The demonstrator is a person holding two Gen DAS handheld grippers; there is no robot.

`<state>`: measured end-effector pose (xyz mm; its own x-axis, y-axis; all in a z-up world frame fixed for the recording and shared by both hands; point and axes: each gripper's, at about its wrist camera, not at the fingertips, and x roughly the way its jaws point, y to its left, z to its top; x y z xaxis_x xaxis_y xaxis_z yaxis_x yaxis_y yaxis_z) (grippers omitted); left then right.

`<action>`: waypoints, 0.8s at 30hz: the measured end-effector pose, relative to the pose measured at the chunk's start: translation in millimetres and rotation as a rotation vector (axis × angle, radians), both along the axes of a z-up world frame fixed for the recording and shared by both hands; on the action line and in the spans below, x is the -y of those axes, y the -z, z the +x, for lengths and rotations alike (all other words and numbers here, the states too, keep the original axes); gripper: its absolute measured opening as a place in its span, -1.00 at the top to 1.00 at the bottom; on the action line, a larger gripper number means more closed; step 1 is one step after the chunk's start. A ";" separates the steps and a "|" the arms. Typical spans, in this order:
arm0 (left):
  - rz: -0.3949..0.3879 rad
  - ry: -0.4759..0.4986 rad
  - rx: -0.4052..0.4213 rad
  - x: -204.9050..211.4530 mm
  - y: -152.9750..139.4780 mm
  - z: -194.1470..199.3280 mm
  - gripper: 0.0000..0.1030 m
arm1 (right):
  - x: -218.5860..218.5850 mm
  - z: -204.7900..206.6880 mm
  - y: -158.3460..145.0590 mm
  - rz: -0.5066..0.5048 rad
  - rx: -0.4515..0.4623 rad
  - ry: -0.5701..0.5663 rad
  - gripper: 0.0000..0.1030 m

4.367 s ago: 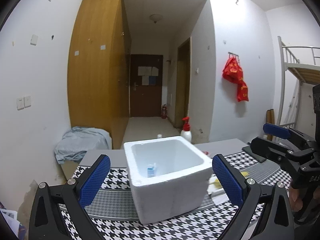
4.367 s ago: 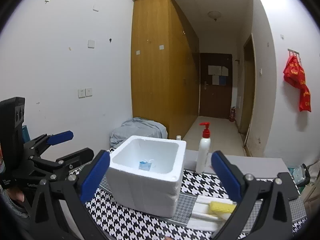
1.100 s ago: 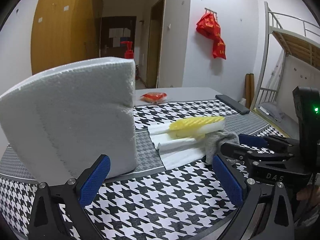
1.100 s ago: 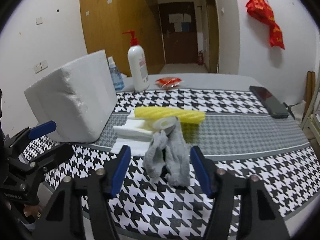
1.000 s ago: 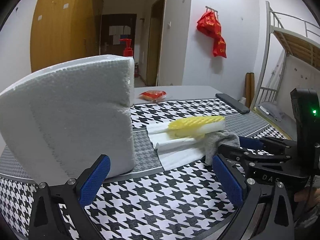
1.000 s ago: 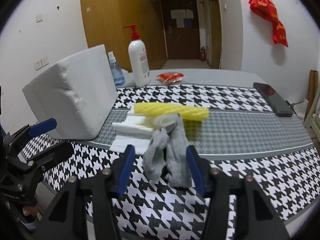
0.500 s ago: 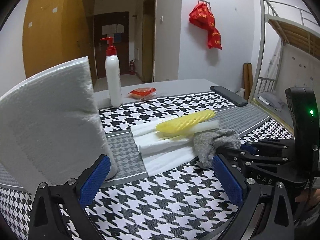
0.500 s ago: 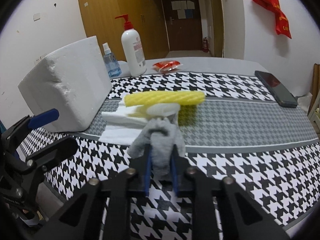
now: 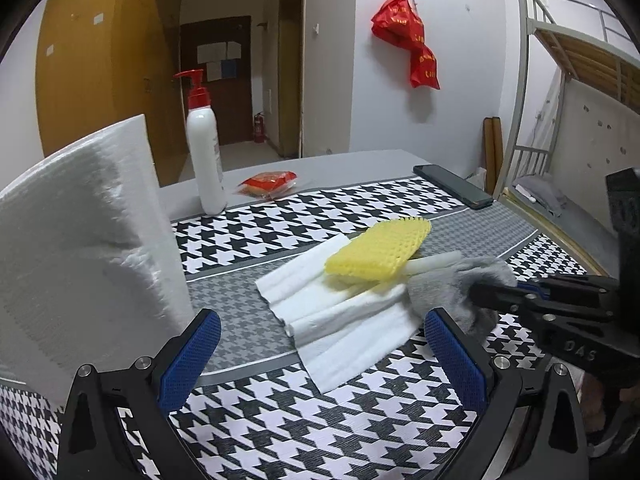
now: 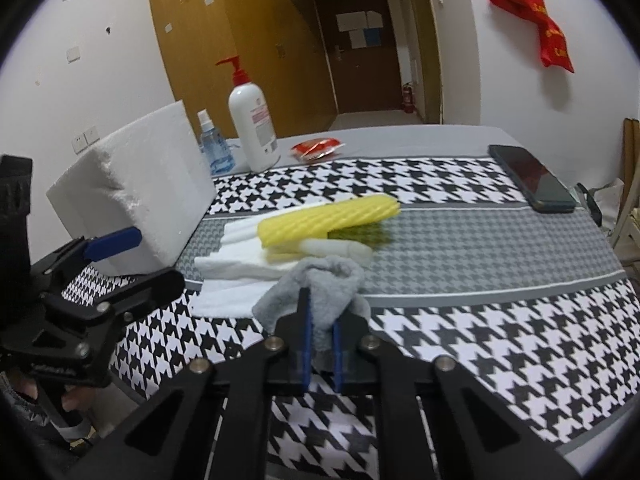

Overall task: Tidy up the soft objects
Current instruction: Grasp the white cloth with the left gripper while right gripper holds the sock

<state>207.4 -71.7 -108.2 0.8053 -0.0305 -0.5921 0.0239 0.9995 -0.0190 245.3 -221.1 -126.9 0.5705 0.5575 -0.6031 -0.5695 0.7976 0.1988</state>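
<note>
Fingers of the right gripper (image 10: pixel 320 344) have just closed and now pinch a crumpled grey fleece cloth (image 10: pixel 316 284), which sits on the houndstooth-patterned tabletop (image 10: pixel 500 332) just beside folded white towels (image 10: pixel 236 268) and a yellow foam net sleeve (image 10: pixel 328 216). Left gripper (image 9: pixel 324 356) fingers stand wide apart, holding nothing, near a white foam box (image 9: pixel 80 240).

Table (image 10: pixel 460 240) w/ houndstooth cloth: foam box (image 10: pixel 132 196), 2 bottles, white towel (image 9: pixel 340 320), phone (image 10: pixel 528 178), red packet (image 10: pixel 318 147).
</note>
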 end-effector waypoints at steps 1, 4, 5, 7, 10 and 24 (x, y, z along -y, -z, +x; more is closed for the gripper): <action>0.001 0.005 -0.003 1.3 0.6 1.2 -0.98 | 2.6 -1.0 -1.4 0.007 -0.001 0.000 0.79; -0.006 0.033 -0.019 6.0 2.1 4.8 -0.98 | 11.5 -4.9 -6.6 0.021 0.008 0.005 0.79; -0.008 0.050 -0.025 8.0 2.2 6.0 -0.98 | 13.2 -5.9 -8.0 0.028 0.009 0.000 0.79; -0.004 0.086 -0.038 12.2 2.4 8.7 -0.98 | 17.6 -7.9 -9.0 0.023 0.017 0.001 0.79; 0.008 0.140 -0.058 18.0 4.1 13.1 -0.98 | 24.3 -6.1 -3.6 -0.001 0.008 0.024 0.79; 0.062 0.255 -0.155 34.0 18.8 42.8 -0.64 | 35.0 -0.3 11.6 -0.001 -0.026 0.045 0.78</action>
<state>250.2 -105.8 -127.0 0.6762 -0.1798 -0.7145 0.2757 0.9610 0.0191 245.0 -256.1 -138.5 0.5791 0.5310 -0.6186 -0.5273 0.8227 0.2126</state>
